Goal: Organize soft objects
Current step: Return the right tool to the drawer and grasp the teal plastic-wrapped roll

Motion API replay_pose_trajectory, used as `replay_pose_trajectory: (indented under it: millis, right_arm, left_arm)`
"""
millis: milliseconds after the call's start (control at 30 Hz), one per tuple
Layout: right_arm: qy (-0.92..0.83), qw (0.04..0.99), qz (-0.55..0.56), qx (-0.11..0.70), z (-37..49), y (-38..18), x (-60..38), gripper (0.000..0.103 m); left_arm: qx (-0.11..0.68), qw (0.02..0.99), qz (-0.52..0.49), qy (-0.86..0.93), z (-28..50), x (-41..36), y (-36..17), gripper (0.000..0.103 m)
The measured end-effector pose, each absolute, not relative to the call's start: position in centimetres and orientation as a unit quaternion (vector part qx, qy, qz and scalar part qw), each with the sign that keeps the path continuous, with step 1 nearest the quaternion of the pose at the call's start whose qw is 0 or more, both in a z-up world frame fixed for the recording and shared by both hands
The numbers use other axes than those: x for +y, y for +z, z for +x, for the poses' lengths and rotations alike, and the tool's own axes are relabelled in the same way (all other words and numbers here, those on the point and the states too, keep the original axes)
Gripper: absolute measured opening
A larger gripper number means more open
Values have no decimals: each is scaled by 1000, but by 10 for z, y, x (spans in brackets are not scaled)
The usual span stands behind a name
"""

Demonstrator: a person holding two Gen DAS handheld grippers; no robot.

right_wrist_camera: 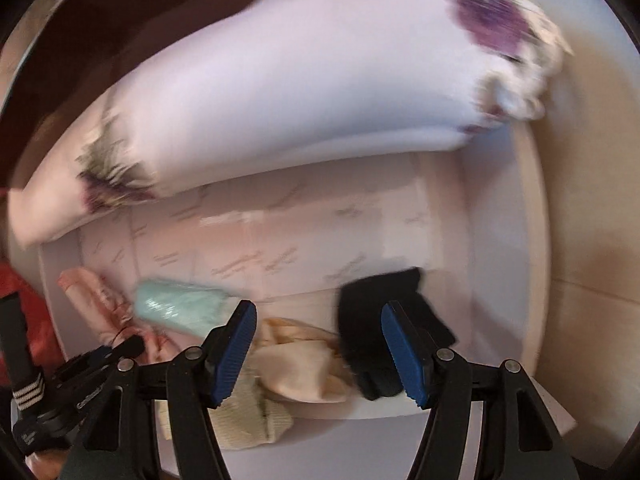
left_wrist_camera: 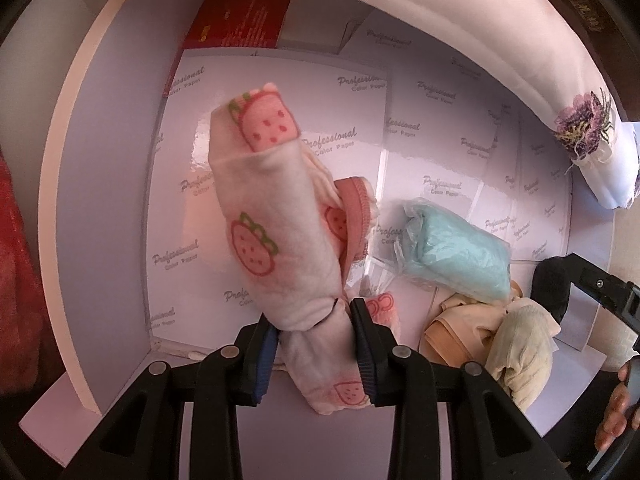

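My left claw [left_wrist_camera: 316, 344] is clamped on a rolled strawberry-print cloth [left_wrist_camera: 276, 216], held over the white box [left_wrist_camera: 60, 184] lined with printed paper; only this view shows the print sharply. My right claw [right_wrist_camera: 318, 354] stands parted with nothing pressed between its pads, above a cream garment [right_wrist_camera: 304, 364], a black cloth [right_wrist_camera: 384, 320] just right. A bagged teal bundle [left_wrist_camera: 460, 256] lies beside them; a white embroidered pillow [left_wrist_camera: 480, 32] overhangs the far rim.

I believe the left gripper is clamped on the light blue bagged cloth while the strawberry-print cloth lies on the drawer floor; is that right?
Not quite. In the left wrist view the left gripper is shut on the strawberry-print cloth, which sticks out ahead of its fingers. The light blue bagged cloth is the one lying on the drawer floor, untouched by that gripper.
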State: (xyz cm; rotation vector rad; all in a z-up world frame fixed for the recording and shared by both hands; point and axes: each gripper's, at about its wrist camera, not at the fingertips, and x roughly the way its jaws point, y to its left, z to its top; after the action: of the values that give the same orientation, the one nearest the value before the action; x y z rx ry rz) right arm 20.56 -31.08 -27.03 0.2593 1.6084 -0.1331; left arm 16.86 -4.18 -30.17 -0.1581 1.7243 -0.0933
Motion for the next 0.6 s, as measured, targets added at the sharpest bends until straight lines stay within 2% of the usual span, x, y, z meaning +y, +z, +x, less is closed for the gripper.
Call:
replay_pose_trajectory:
  millis: [167,333,600]
  right_arm:
    - [21,698,63,713,215,-274,-272,67]
    - [95,695,-19,713,222,-285,-228,74]
    - [149,674,-95,718,226,-307,-201,77]
  left_arm:
    - [755,651,-69,-37,165,-42,-298,35]
    - [753,653,-70,-37,163,-44,-294,35]
    - [755,651,-76,-31,164,-42,-298,34]
